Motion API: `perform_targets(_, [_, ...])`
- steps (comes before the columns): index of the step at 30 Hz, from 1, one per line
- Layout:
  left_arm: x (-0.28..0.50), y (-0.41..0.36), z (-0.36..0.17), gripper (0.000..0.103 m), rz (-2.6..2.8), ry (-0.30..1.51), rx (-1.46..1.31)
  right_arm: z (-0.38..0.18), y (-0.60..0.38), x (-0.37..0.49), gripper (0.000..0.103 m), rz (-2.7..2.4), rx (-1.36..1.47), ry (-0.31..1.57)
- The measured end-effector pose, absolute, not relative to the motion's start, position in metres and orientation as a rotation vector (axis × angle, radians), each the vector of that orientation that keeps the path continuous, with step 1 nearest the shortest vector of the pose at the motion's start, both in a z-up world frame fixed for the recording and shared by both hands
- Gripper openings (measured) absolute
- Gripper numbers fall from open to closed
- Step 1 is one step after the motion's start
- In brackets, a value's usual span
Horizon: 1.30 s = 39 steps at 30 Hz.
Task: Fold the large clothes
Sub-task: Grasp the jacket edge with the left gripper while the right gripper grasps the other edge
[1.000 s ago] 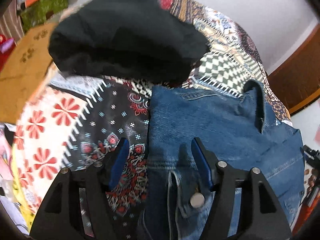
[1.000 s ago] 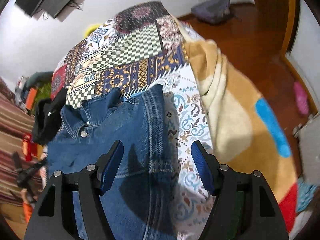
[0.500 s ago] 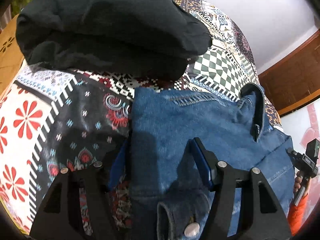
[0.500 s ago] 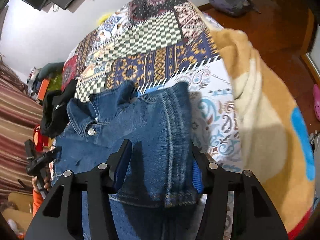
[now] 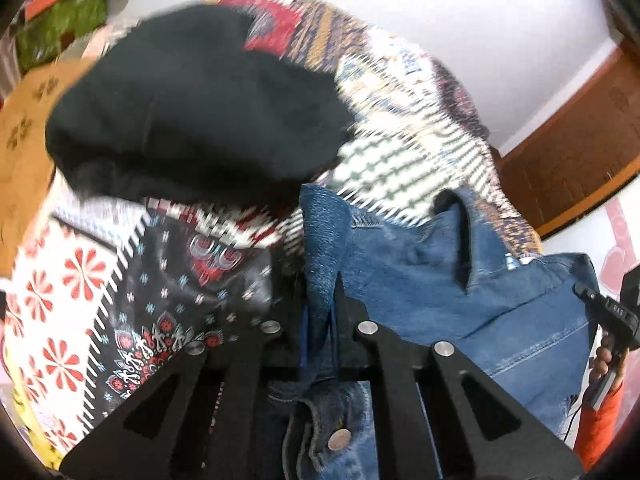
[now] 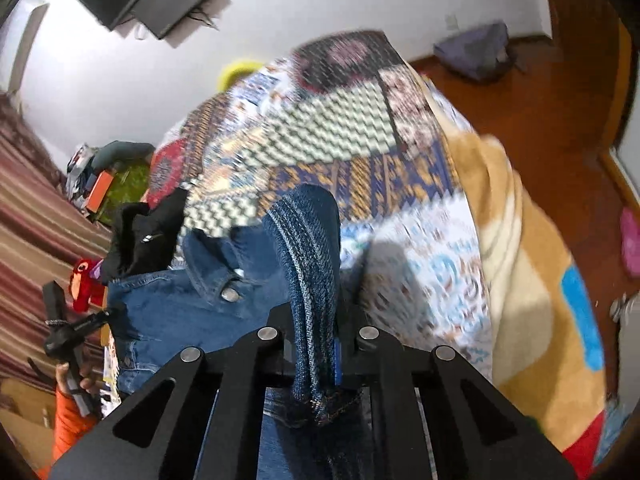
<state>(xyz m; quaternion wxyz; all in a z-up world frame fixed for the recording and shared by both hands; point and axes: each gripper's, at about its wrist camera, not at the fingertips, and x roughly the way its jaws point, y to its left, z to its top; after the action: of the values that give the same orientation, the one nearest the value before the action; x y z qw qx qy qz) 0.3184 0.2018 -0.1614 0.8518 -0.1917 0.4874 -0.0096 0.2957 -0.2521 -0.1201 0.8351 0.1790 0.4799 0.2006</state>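
Note:
A blue denim jacket (image 5: 432, 280) lies on a patchwork bedspread (image 5: 132, 280), collar towards the far side. My left gripper (image 5: 318, 312) is shut on a pinched-up fold of the jacket's left edge. In the right wrist view my right gripper (image 6: 316, 320) is shut on a fold of the denim jacket (image 6: 308, 240) at its right side, and the fold stands up between the jaws. The jacket's collar and a metal button (image 6: 229, 294) show to the left of it.
A black garment (image 5: 192, 108) lies heaped on the bed beyond the jacket. A tan blanket (image 6: 528, 288) hangs over the bed's right side above a wooden floor. A hand with another gripper (image 5: 612, 320) is at the right edge.
Both grippers went from open over the jacket's edges to shut on pinched folds of denim. The views have tilted up and blurred, and the fabric rises with the jaws.

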Motion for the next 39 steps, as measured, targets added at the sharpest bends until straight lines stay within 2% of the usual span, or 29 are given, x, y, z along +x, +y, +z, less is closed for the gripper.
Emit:
perform_targets(6, [0.327, 0.176, -0.104, 0.006, -0.045, 0.914, -0.328, -0.087, -0.246, 0.315, 0.007, 0.419, 0.368, 0.977])
perform_targets(14, [0.358, 0.147, -0.066, 0.006, -0.085, 0.825, -0.232, -0.067, -0.237, 0.347, 0.007, 0.379, 0.257, 0.909])
perform_targets(17, [0.377, 0.143, -0.075, 0.006, -0.066, 0.822, -0.195, -0.08, -0.235, 0.364, 0.007, 0.342, 0.214, 0.913])
perform_targets(28, [0.425, 0.177, -0.185, 0.007, 0.085, 1.013, -0.171, -0.18, -0.247, 0.393, 0.01, 0.2, 0.101, 1.083])
perform_targets(37, [0.425, 0.159, -0.185, 0.01, 0.111, 1.049, -0.062, -0.166, -0.255, 0.371, 0.019, 0.135, 0.004, 1.098])
perform_targets(39, [0.422, 0.157, -0.18, 0.018, 0.116, 1.046, -0.059, -0.156, -0.256, 0.364, 0.022, 0.136, -0.008, 1.084])
